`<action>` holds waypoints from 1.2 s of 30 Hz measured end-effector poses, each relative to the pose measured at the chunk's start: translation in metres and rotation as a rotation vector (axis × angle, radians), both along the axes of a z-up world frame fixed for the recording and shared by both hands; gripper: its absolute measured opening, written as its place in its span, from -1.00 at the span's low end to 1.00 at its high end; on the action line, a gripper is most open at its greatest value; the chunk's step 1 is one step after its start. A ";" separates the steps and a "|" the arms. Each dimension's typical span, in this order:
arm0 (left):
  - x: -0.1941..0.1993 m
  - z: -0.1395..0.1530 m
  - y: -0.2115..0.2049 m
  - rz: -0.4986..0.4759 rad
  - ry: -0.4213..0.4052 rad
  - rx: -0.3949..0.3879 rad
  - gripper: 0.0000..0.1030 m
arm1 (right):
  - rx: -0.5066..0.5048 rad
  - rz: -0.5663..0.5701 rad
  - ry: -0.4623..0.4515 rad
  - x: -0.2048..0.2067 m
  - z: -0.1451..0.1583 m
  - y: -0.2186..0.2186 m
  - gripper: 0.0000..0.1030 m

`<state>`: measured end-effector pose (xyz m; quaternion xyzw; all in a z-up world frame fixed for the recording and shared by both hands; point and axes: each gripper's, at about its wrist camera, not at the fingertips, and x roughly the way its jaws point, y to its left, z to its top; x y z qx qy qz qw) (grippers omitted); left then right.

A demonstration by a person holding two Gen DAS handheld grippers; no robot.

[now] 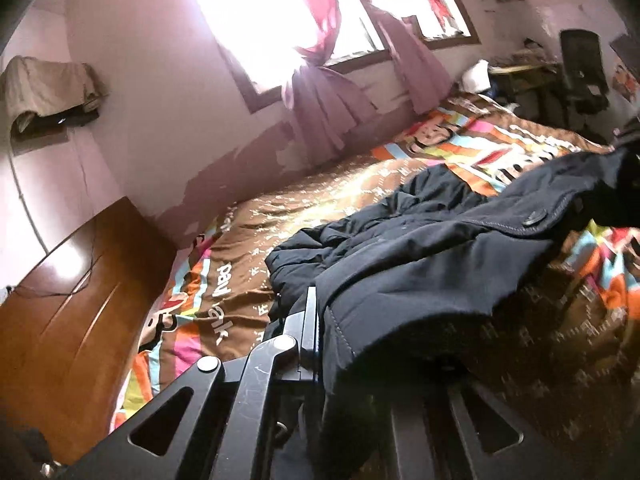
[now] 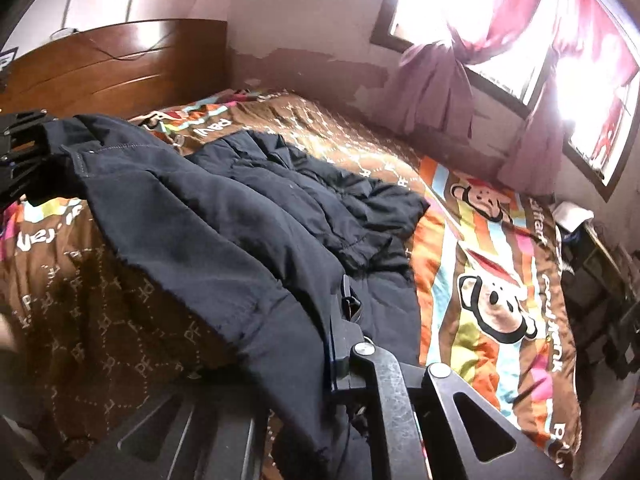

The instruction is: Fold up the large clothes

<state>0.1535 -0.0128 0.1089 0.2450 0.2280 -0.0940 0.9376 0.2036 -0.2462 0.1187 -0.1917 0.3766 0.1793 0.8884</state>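
Observation:
A large dark navy jacket (image 1: 420,248) lies spread across the bed; it also shows in the right wrist view (image 2: 256,216). My left gripper (image 1: 320,320) is shut on one edge of the jacket, and cloth drapes over its right finger. My right gripper (image 2: 338,300) is shut on the other edge, with cloth hiding its left finger. The lifted edge hangs stretched between the two grippers above the quilt. The left gripper also shows at the left edge of the right wrist view (image 2: 24,140), with cloth in it.
The bed has a brown and striped cartoon quilt (image 1: 360,184) (image 2: 500,280). A wooden headboard (image 1: 68,304) (image 2: 120,64) stands at one end. Windows with pink curtains (image 1: 320,100) (image 2: 440,88) line the far wall. A desk and dark chair (image 1: 580,68) stand beyond the bed.

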 end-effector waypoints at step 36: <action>0.093 0.027 -0.022 -0.002 0.137 0.027 -0.92 | 0.000 -0.012 0.019 0.079 0.036 0.002 -0.88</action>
